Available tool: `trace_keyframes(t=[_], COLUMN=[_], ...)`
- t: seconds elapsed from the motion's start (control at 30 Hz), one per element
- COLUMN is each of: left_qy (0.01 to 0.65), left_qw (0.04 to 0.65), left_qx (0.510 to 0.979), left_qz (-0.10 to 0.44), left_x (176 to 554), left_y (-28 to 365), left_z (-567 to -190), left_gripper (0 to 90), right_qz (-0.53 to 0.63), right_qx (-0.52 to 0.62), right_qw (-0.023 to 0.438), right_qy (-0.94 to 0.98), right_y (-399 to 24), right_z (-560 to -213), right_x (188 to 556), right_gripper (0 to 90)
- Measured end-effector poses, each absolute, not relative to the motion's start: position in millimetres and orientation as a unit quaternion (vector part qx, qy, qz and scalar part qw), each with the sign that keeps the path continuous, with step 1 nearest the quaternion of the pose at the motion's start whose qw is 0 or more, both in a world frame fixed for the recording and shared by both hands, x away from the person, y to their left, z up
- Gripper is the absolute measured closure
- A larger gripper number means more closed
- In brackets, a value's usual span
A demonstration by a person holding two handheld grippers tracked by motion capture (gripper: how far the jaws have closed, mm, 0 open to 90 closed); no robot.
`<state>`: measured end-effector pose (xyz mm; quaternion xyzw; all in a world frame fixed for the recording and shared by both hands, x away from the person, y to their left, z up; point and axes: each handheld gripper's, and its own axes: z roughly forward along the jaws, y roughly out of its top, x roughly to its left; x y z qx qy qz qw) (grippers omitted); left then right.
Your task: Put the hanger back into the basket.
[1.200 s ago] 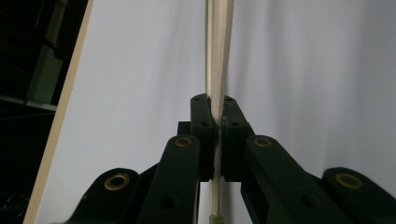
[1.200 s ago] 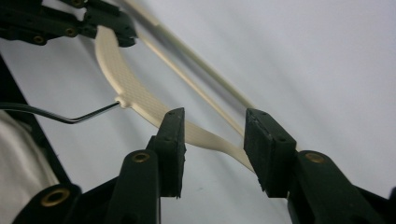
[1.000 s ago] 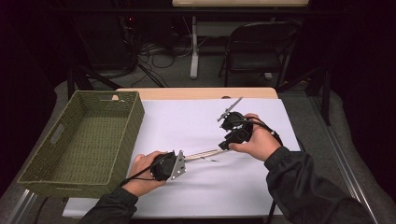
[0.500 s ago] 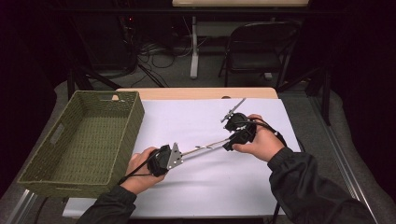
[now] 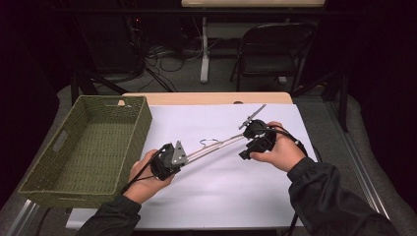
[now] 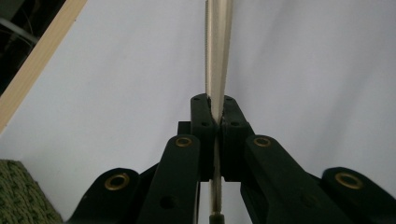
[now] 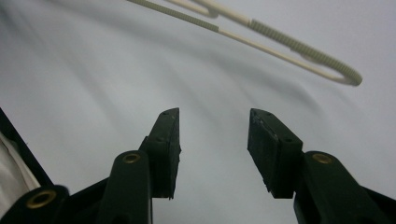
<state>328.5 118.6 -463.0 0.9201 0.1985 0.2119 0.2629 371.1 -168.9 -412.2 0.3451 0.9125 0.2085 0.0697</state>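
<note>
A: Entry, left gripper (image 6: 215, 122). Black matte jaws, brass rivets at the pivots. State?

B: Pressed together on the thin silvery metal clothes hanger (image 5: 216, 146). In the left gripper view a flat pale bar with a finely ribbed face runs straight up from between the pads (image 6: 201, 116).

A: Where does the hanger sit?

B: In the high view it slants above the smooth white sheet covering the table (image 5: 216, 196), low end in the left gripper (image 5: 173, 156), the far end near the right gripper (image 5: 250, 149). Its small wire hook curls up near the middle.

A: Right gripper?

B: Jaws stand apart and have just been opening; nothing is between them. In the right gripper view (image 7: 214, 140) the hanger's rounded, looped end (image 7: 299, 46), partly ribbed, partly smooth, lies beyond the pads (image 7: 273, 149), untouched.

A: Surroundings?

B: A rectangular green woven basket (image 5: 86, 147) with a cut-out handle stands at the table's left edge, just beside the left hand (image 5: 147, 179). A pale wooden edge shows at the far side.
</note>
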Motion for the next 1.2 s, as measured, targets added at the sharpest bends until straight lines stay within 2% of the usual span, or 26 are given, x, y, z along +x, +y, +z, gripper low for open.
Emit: trace_keyframes(t=[0.37, 0.57, 0.87, 1.07, 1.2], left_qy=[0.269, 0.285, 0.307, 0.326, 0.339], left_qw=[0.298, 0.299, 0.305, 0.338, 0.335], left_qx=[0.903, 0.899, 0.888, 0.872, 0.864], left_qz=[0.151, 0.148, 0.153, 0.139, 0.161], left_x=[332, 325, 319, 319, 317], left_y=[139, 155, 186, 218, 238], left_z=[-434, -413, -378, -352, -333], left_gripper=[87.2, 87.1, 87.2, 87.2, 87.2], right_qz=[0.22, 0.215, 0.206, 0.202, 0.203], right_qx=[0.35, 0.344, 0.35, 0.349, 0.35], right_qw=[0.075, 0.076, 0.075, 0.076, 0.075], right_qy=[0.908, 0.911, 0.911, 0.912, 0.912], right_y=[-182, -187, -189, -188, -188], right_z=[-416, -418, -420, -422, -423], right_x=[365, 366, 367, 368, 370], right_gripper=[50.9, 46.0, 45.5, 45.5, 45.6])
